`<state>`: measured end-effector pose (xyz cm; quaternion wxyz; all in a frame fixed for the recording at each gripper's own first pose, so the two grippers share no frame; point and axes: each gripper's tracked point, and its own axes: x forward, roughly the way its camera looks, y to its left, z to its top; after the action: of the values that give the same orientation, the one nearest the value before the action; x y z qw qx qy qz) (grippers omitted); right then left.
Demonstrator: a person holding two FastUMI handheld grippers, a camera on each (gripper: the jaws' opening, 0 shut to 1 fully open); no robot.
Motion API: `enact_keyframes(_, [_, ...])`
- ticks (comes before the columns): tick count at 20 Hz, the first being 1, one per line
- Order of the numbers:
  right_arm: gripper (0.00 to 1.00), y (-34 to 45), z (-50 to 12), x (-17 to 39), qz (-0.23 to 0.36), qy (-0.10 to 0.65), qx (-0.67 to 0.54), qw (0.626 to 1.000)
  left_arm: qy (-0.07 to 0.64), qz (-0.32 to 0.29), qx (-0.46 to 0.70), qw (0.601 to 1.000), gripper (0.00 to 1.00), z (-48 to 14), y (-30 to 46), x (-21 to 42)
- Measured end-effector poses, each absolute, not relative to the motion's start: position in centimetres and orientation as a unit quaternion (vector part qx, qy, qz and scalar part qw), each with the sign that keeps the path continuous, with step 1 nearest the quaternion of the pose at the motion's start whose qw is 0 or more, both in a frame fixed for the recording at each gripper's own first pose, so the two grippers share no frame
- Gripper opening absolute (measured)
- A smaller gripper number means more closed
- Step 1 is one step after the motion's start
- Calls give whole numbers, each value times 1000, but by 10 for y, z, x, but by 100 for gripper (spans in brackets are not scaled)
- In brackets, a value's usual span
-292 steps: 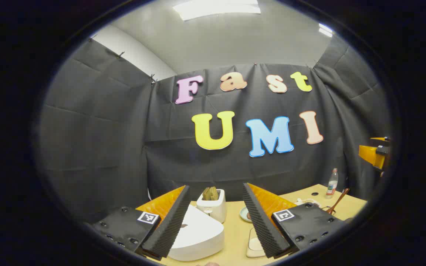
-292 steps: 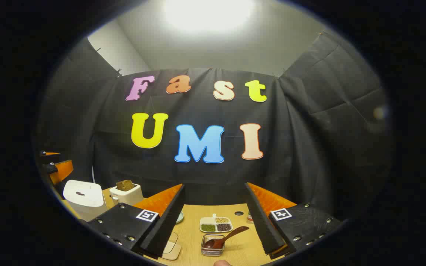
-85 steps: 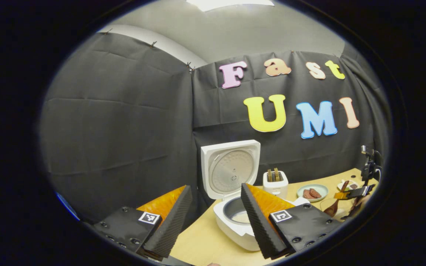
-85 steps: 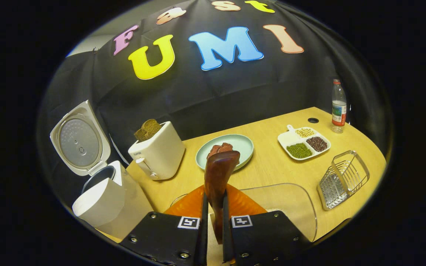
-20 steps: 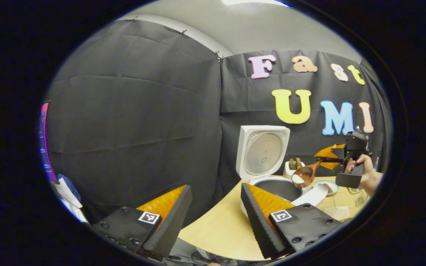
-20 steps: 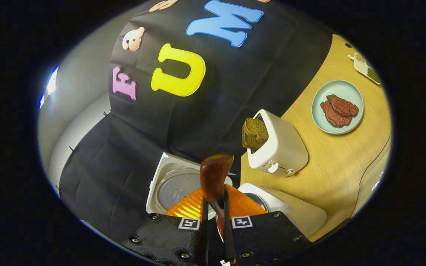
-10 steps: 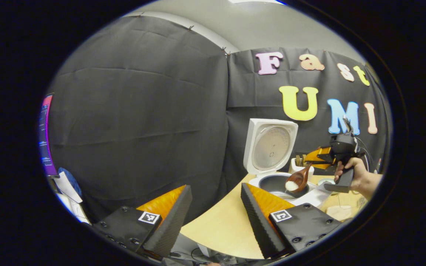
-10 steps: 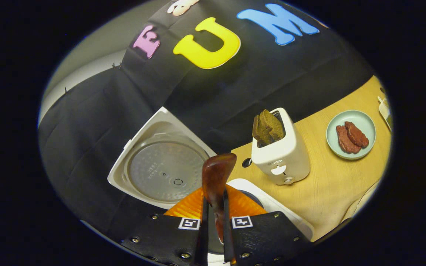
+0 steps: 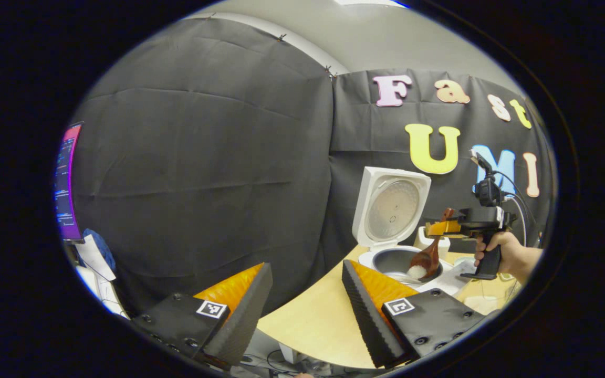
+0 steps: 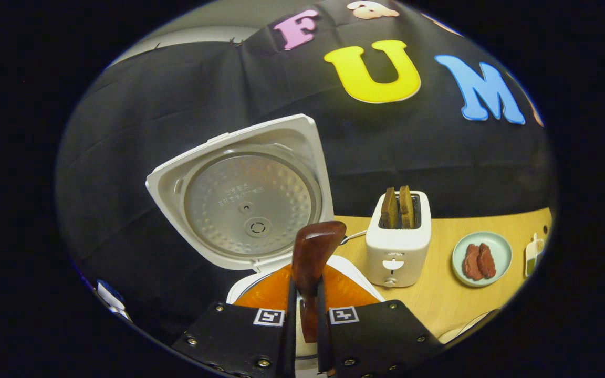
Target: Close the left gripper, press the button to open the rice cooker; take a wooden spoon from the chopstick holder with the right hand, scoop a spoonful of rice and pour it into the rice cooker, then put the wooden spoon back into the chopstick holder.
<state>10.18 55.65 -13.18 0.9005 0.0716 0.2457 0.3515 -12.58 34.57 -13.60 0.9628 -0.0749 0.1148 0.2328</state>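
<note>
One wooden table (image 9: 308, 320) fills the corner of the booth. On it stands the single rice cooker (image 10: 244, 199), white, its lid swung up and standing nearly upright so the round metal inner plate faces out; in the left gripper view the same cooker (image 9: 394, 210) sits at the table's far edge, with its dark inner pot (image 9: 394, 260) open below the lid.

Just beside the cooker is one white toaster (image 10: 398, 247) with two brown slices of bread (image 10: 400, 206) standing up in its slots. Farther along the table lies one pale green plate (image 10: 497, 247) carrying two reddish pieces of meat (image 10: 478, 261). At the very edge, a sliver of one small divided dish (image 10: 532, 254) can be made out.

Two grippers are in play. The left gripper (image 9: 302, 310) hangs off the near side of the table with its jaws spread wide and nothing between them. The right gripper (image 10: 303, 331) has its jaws pressed tight on the handle of the one wooden spoon (image 10: 310, 262). From the left gripper view, a hand (image 9: 507, 252) holds that right gripper (image 9: 441, 228) over the cooker, and the spoon (image 9: 428, 257) slants down so that its bowl sits in the mouth of the pot, with one white heap of rice (image 9: 417, 271) in it.
</note>
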Motion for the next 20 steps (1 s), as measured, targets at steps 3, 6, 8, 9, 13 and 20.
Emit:
enact_keyframes(3, [17,556,-124,96,361,209,7,909,113,231,-75,964,95,-138,344,-126])
enact_keyframes(6, [17,555,-111,91,365,162,-56,915,110,227,-75,965,96,-137,345,-124])
enact_keyframes(8, [17,555,-100,90,365,132,-87,917,109,227,-74,965,97,-136,345,-123])
enact_keyframes(9, [17,554,-94,90,363,114,-101,919,109,226,-73,965,96,-136,345,-124])
enact_keyframes(13, [17,549,-63,88,358,44,-140,922,105,222,-65,967,96,-133,344,-123])
enact_keyframes(20, [17,534,-31,86,373,57,-75,923,95,205,-60,972,97,-124,341,-126])
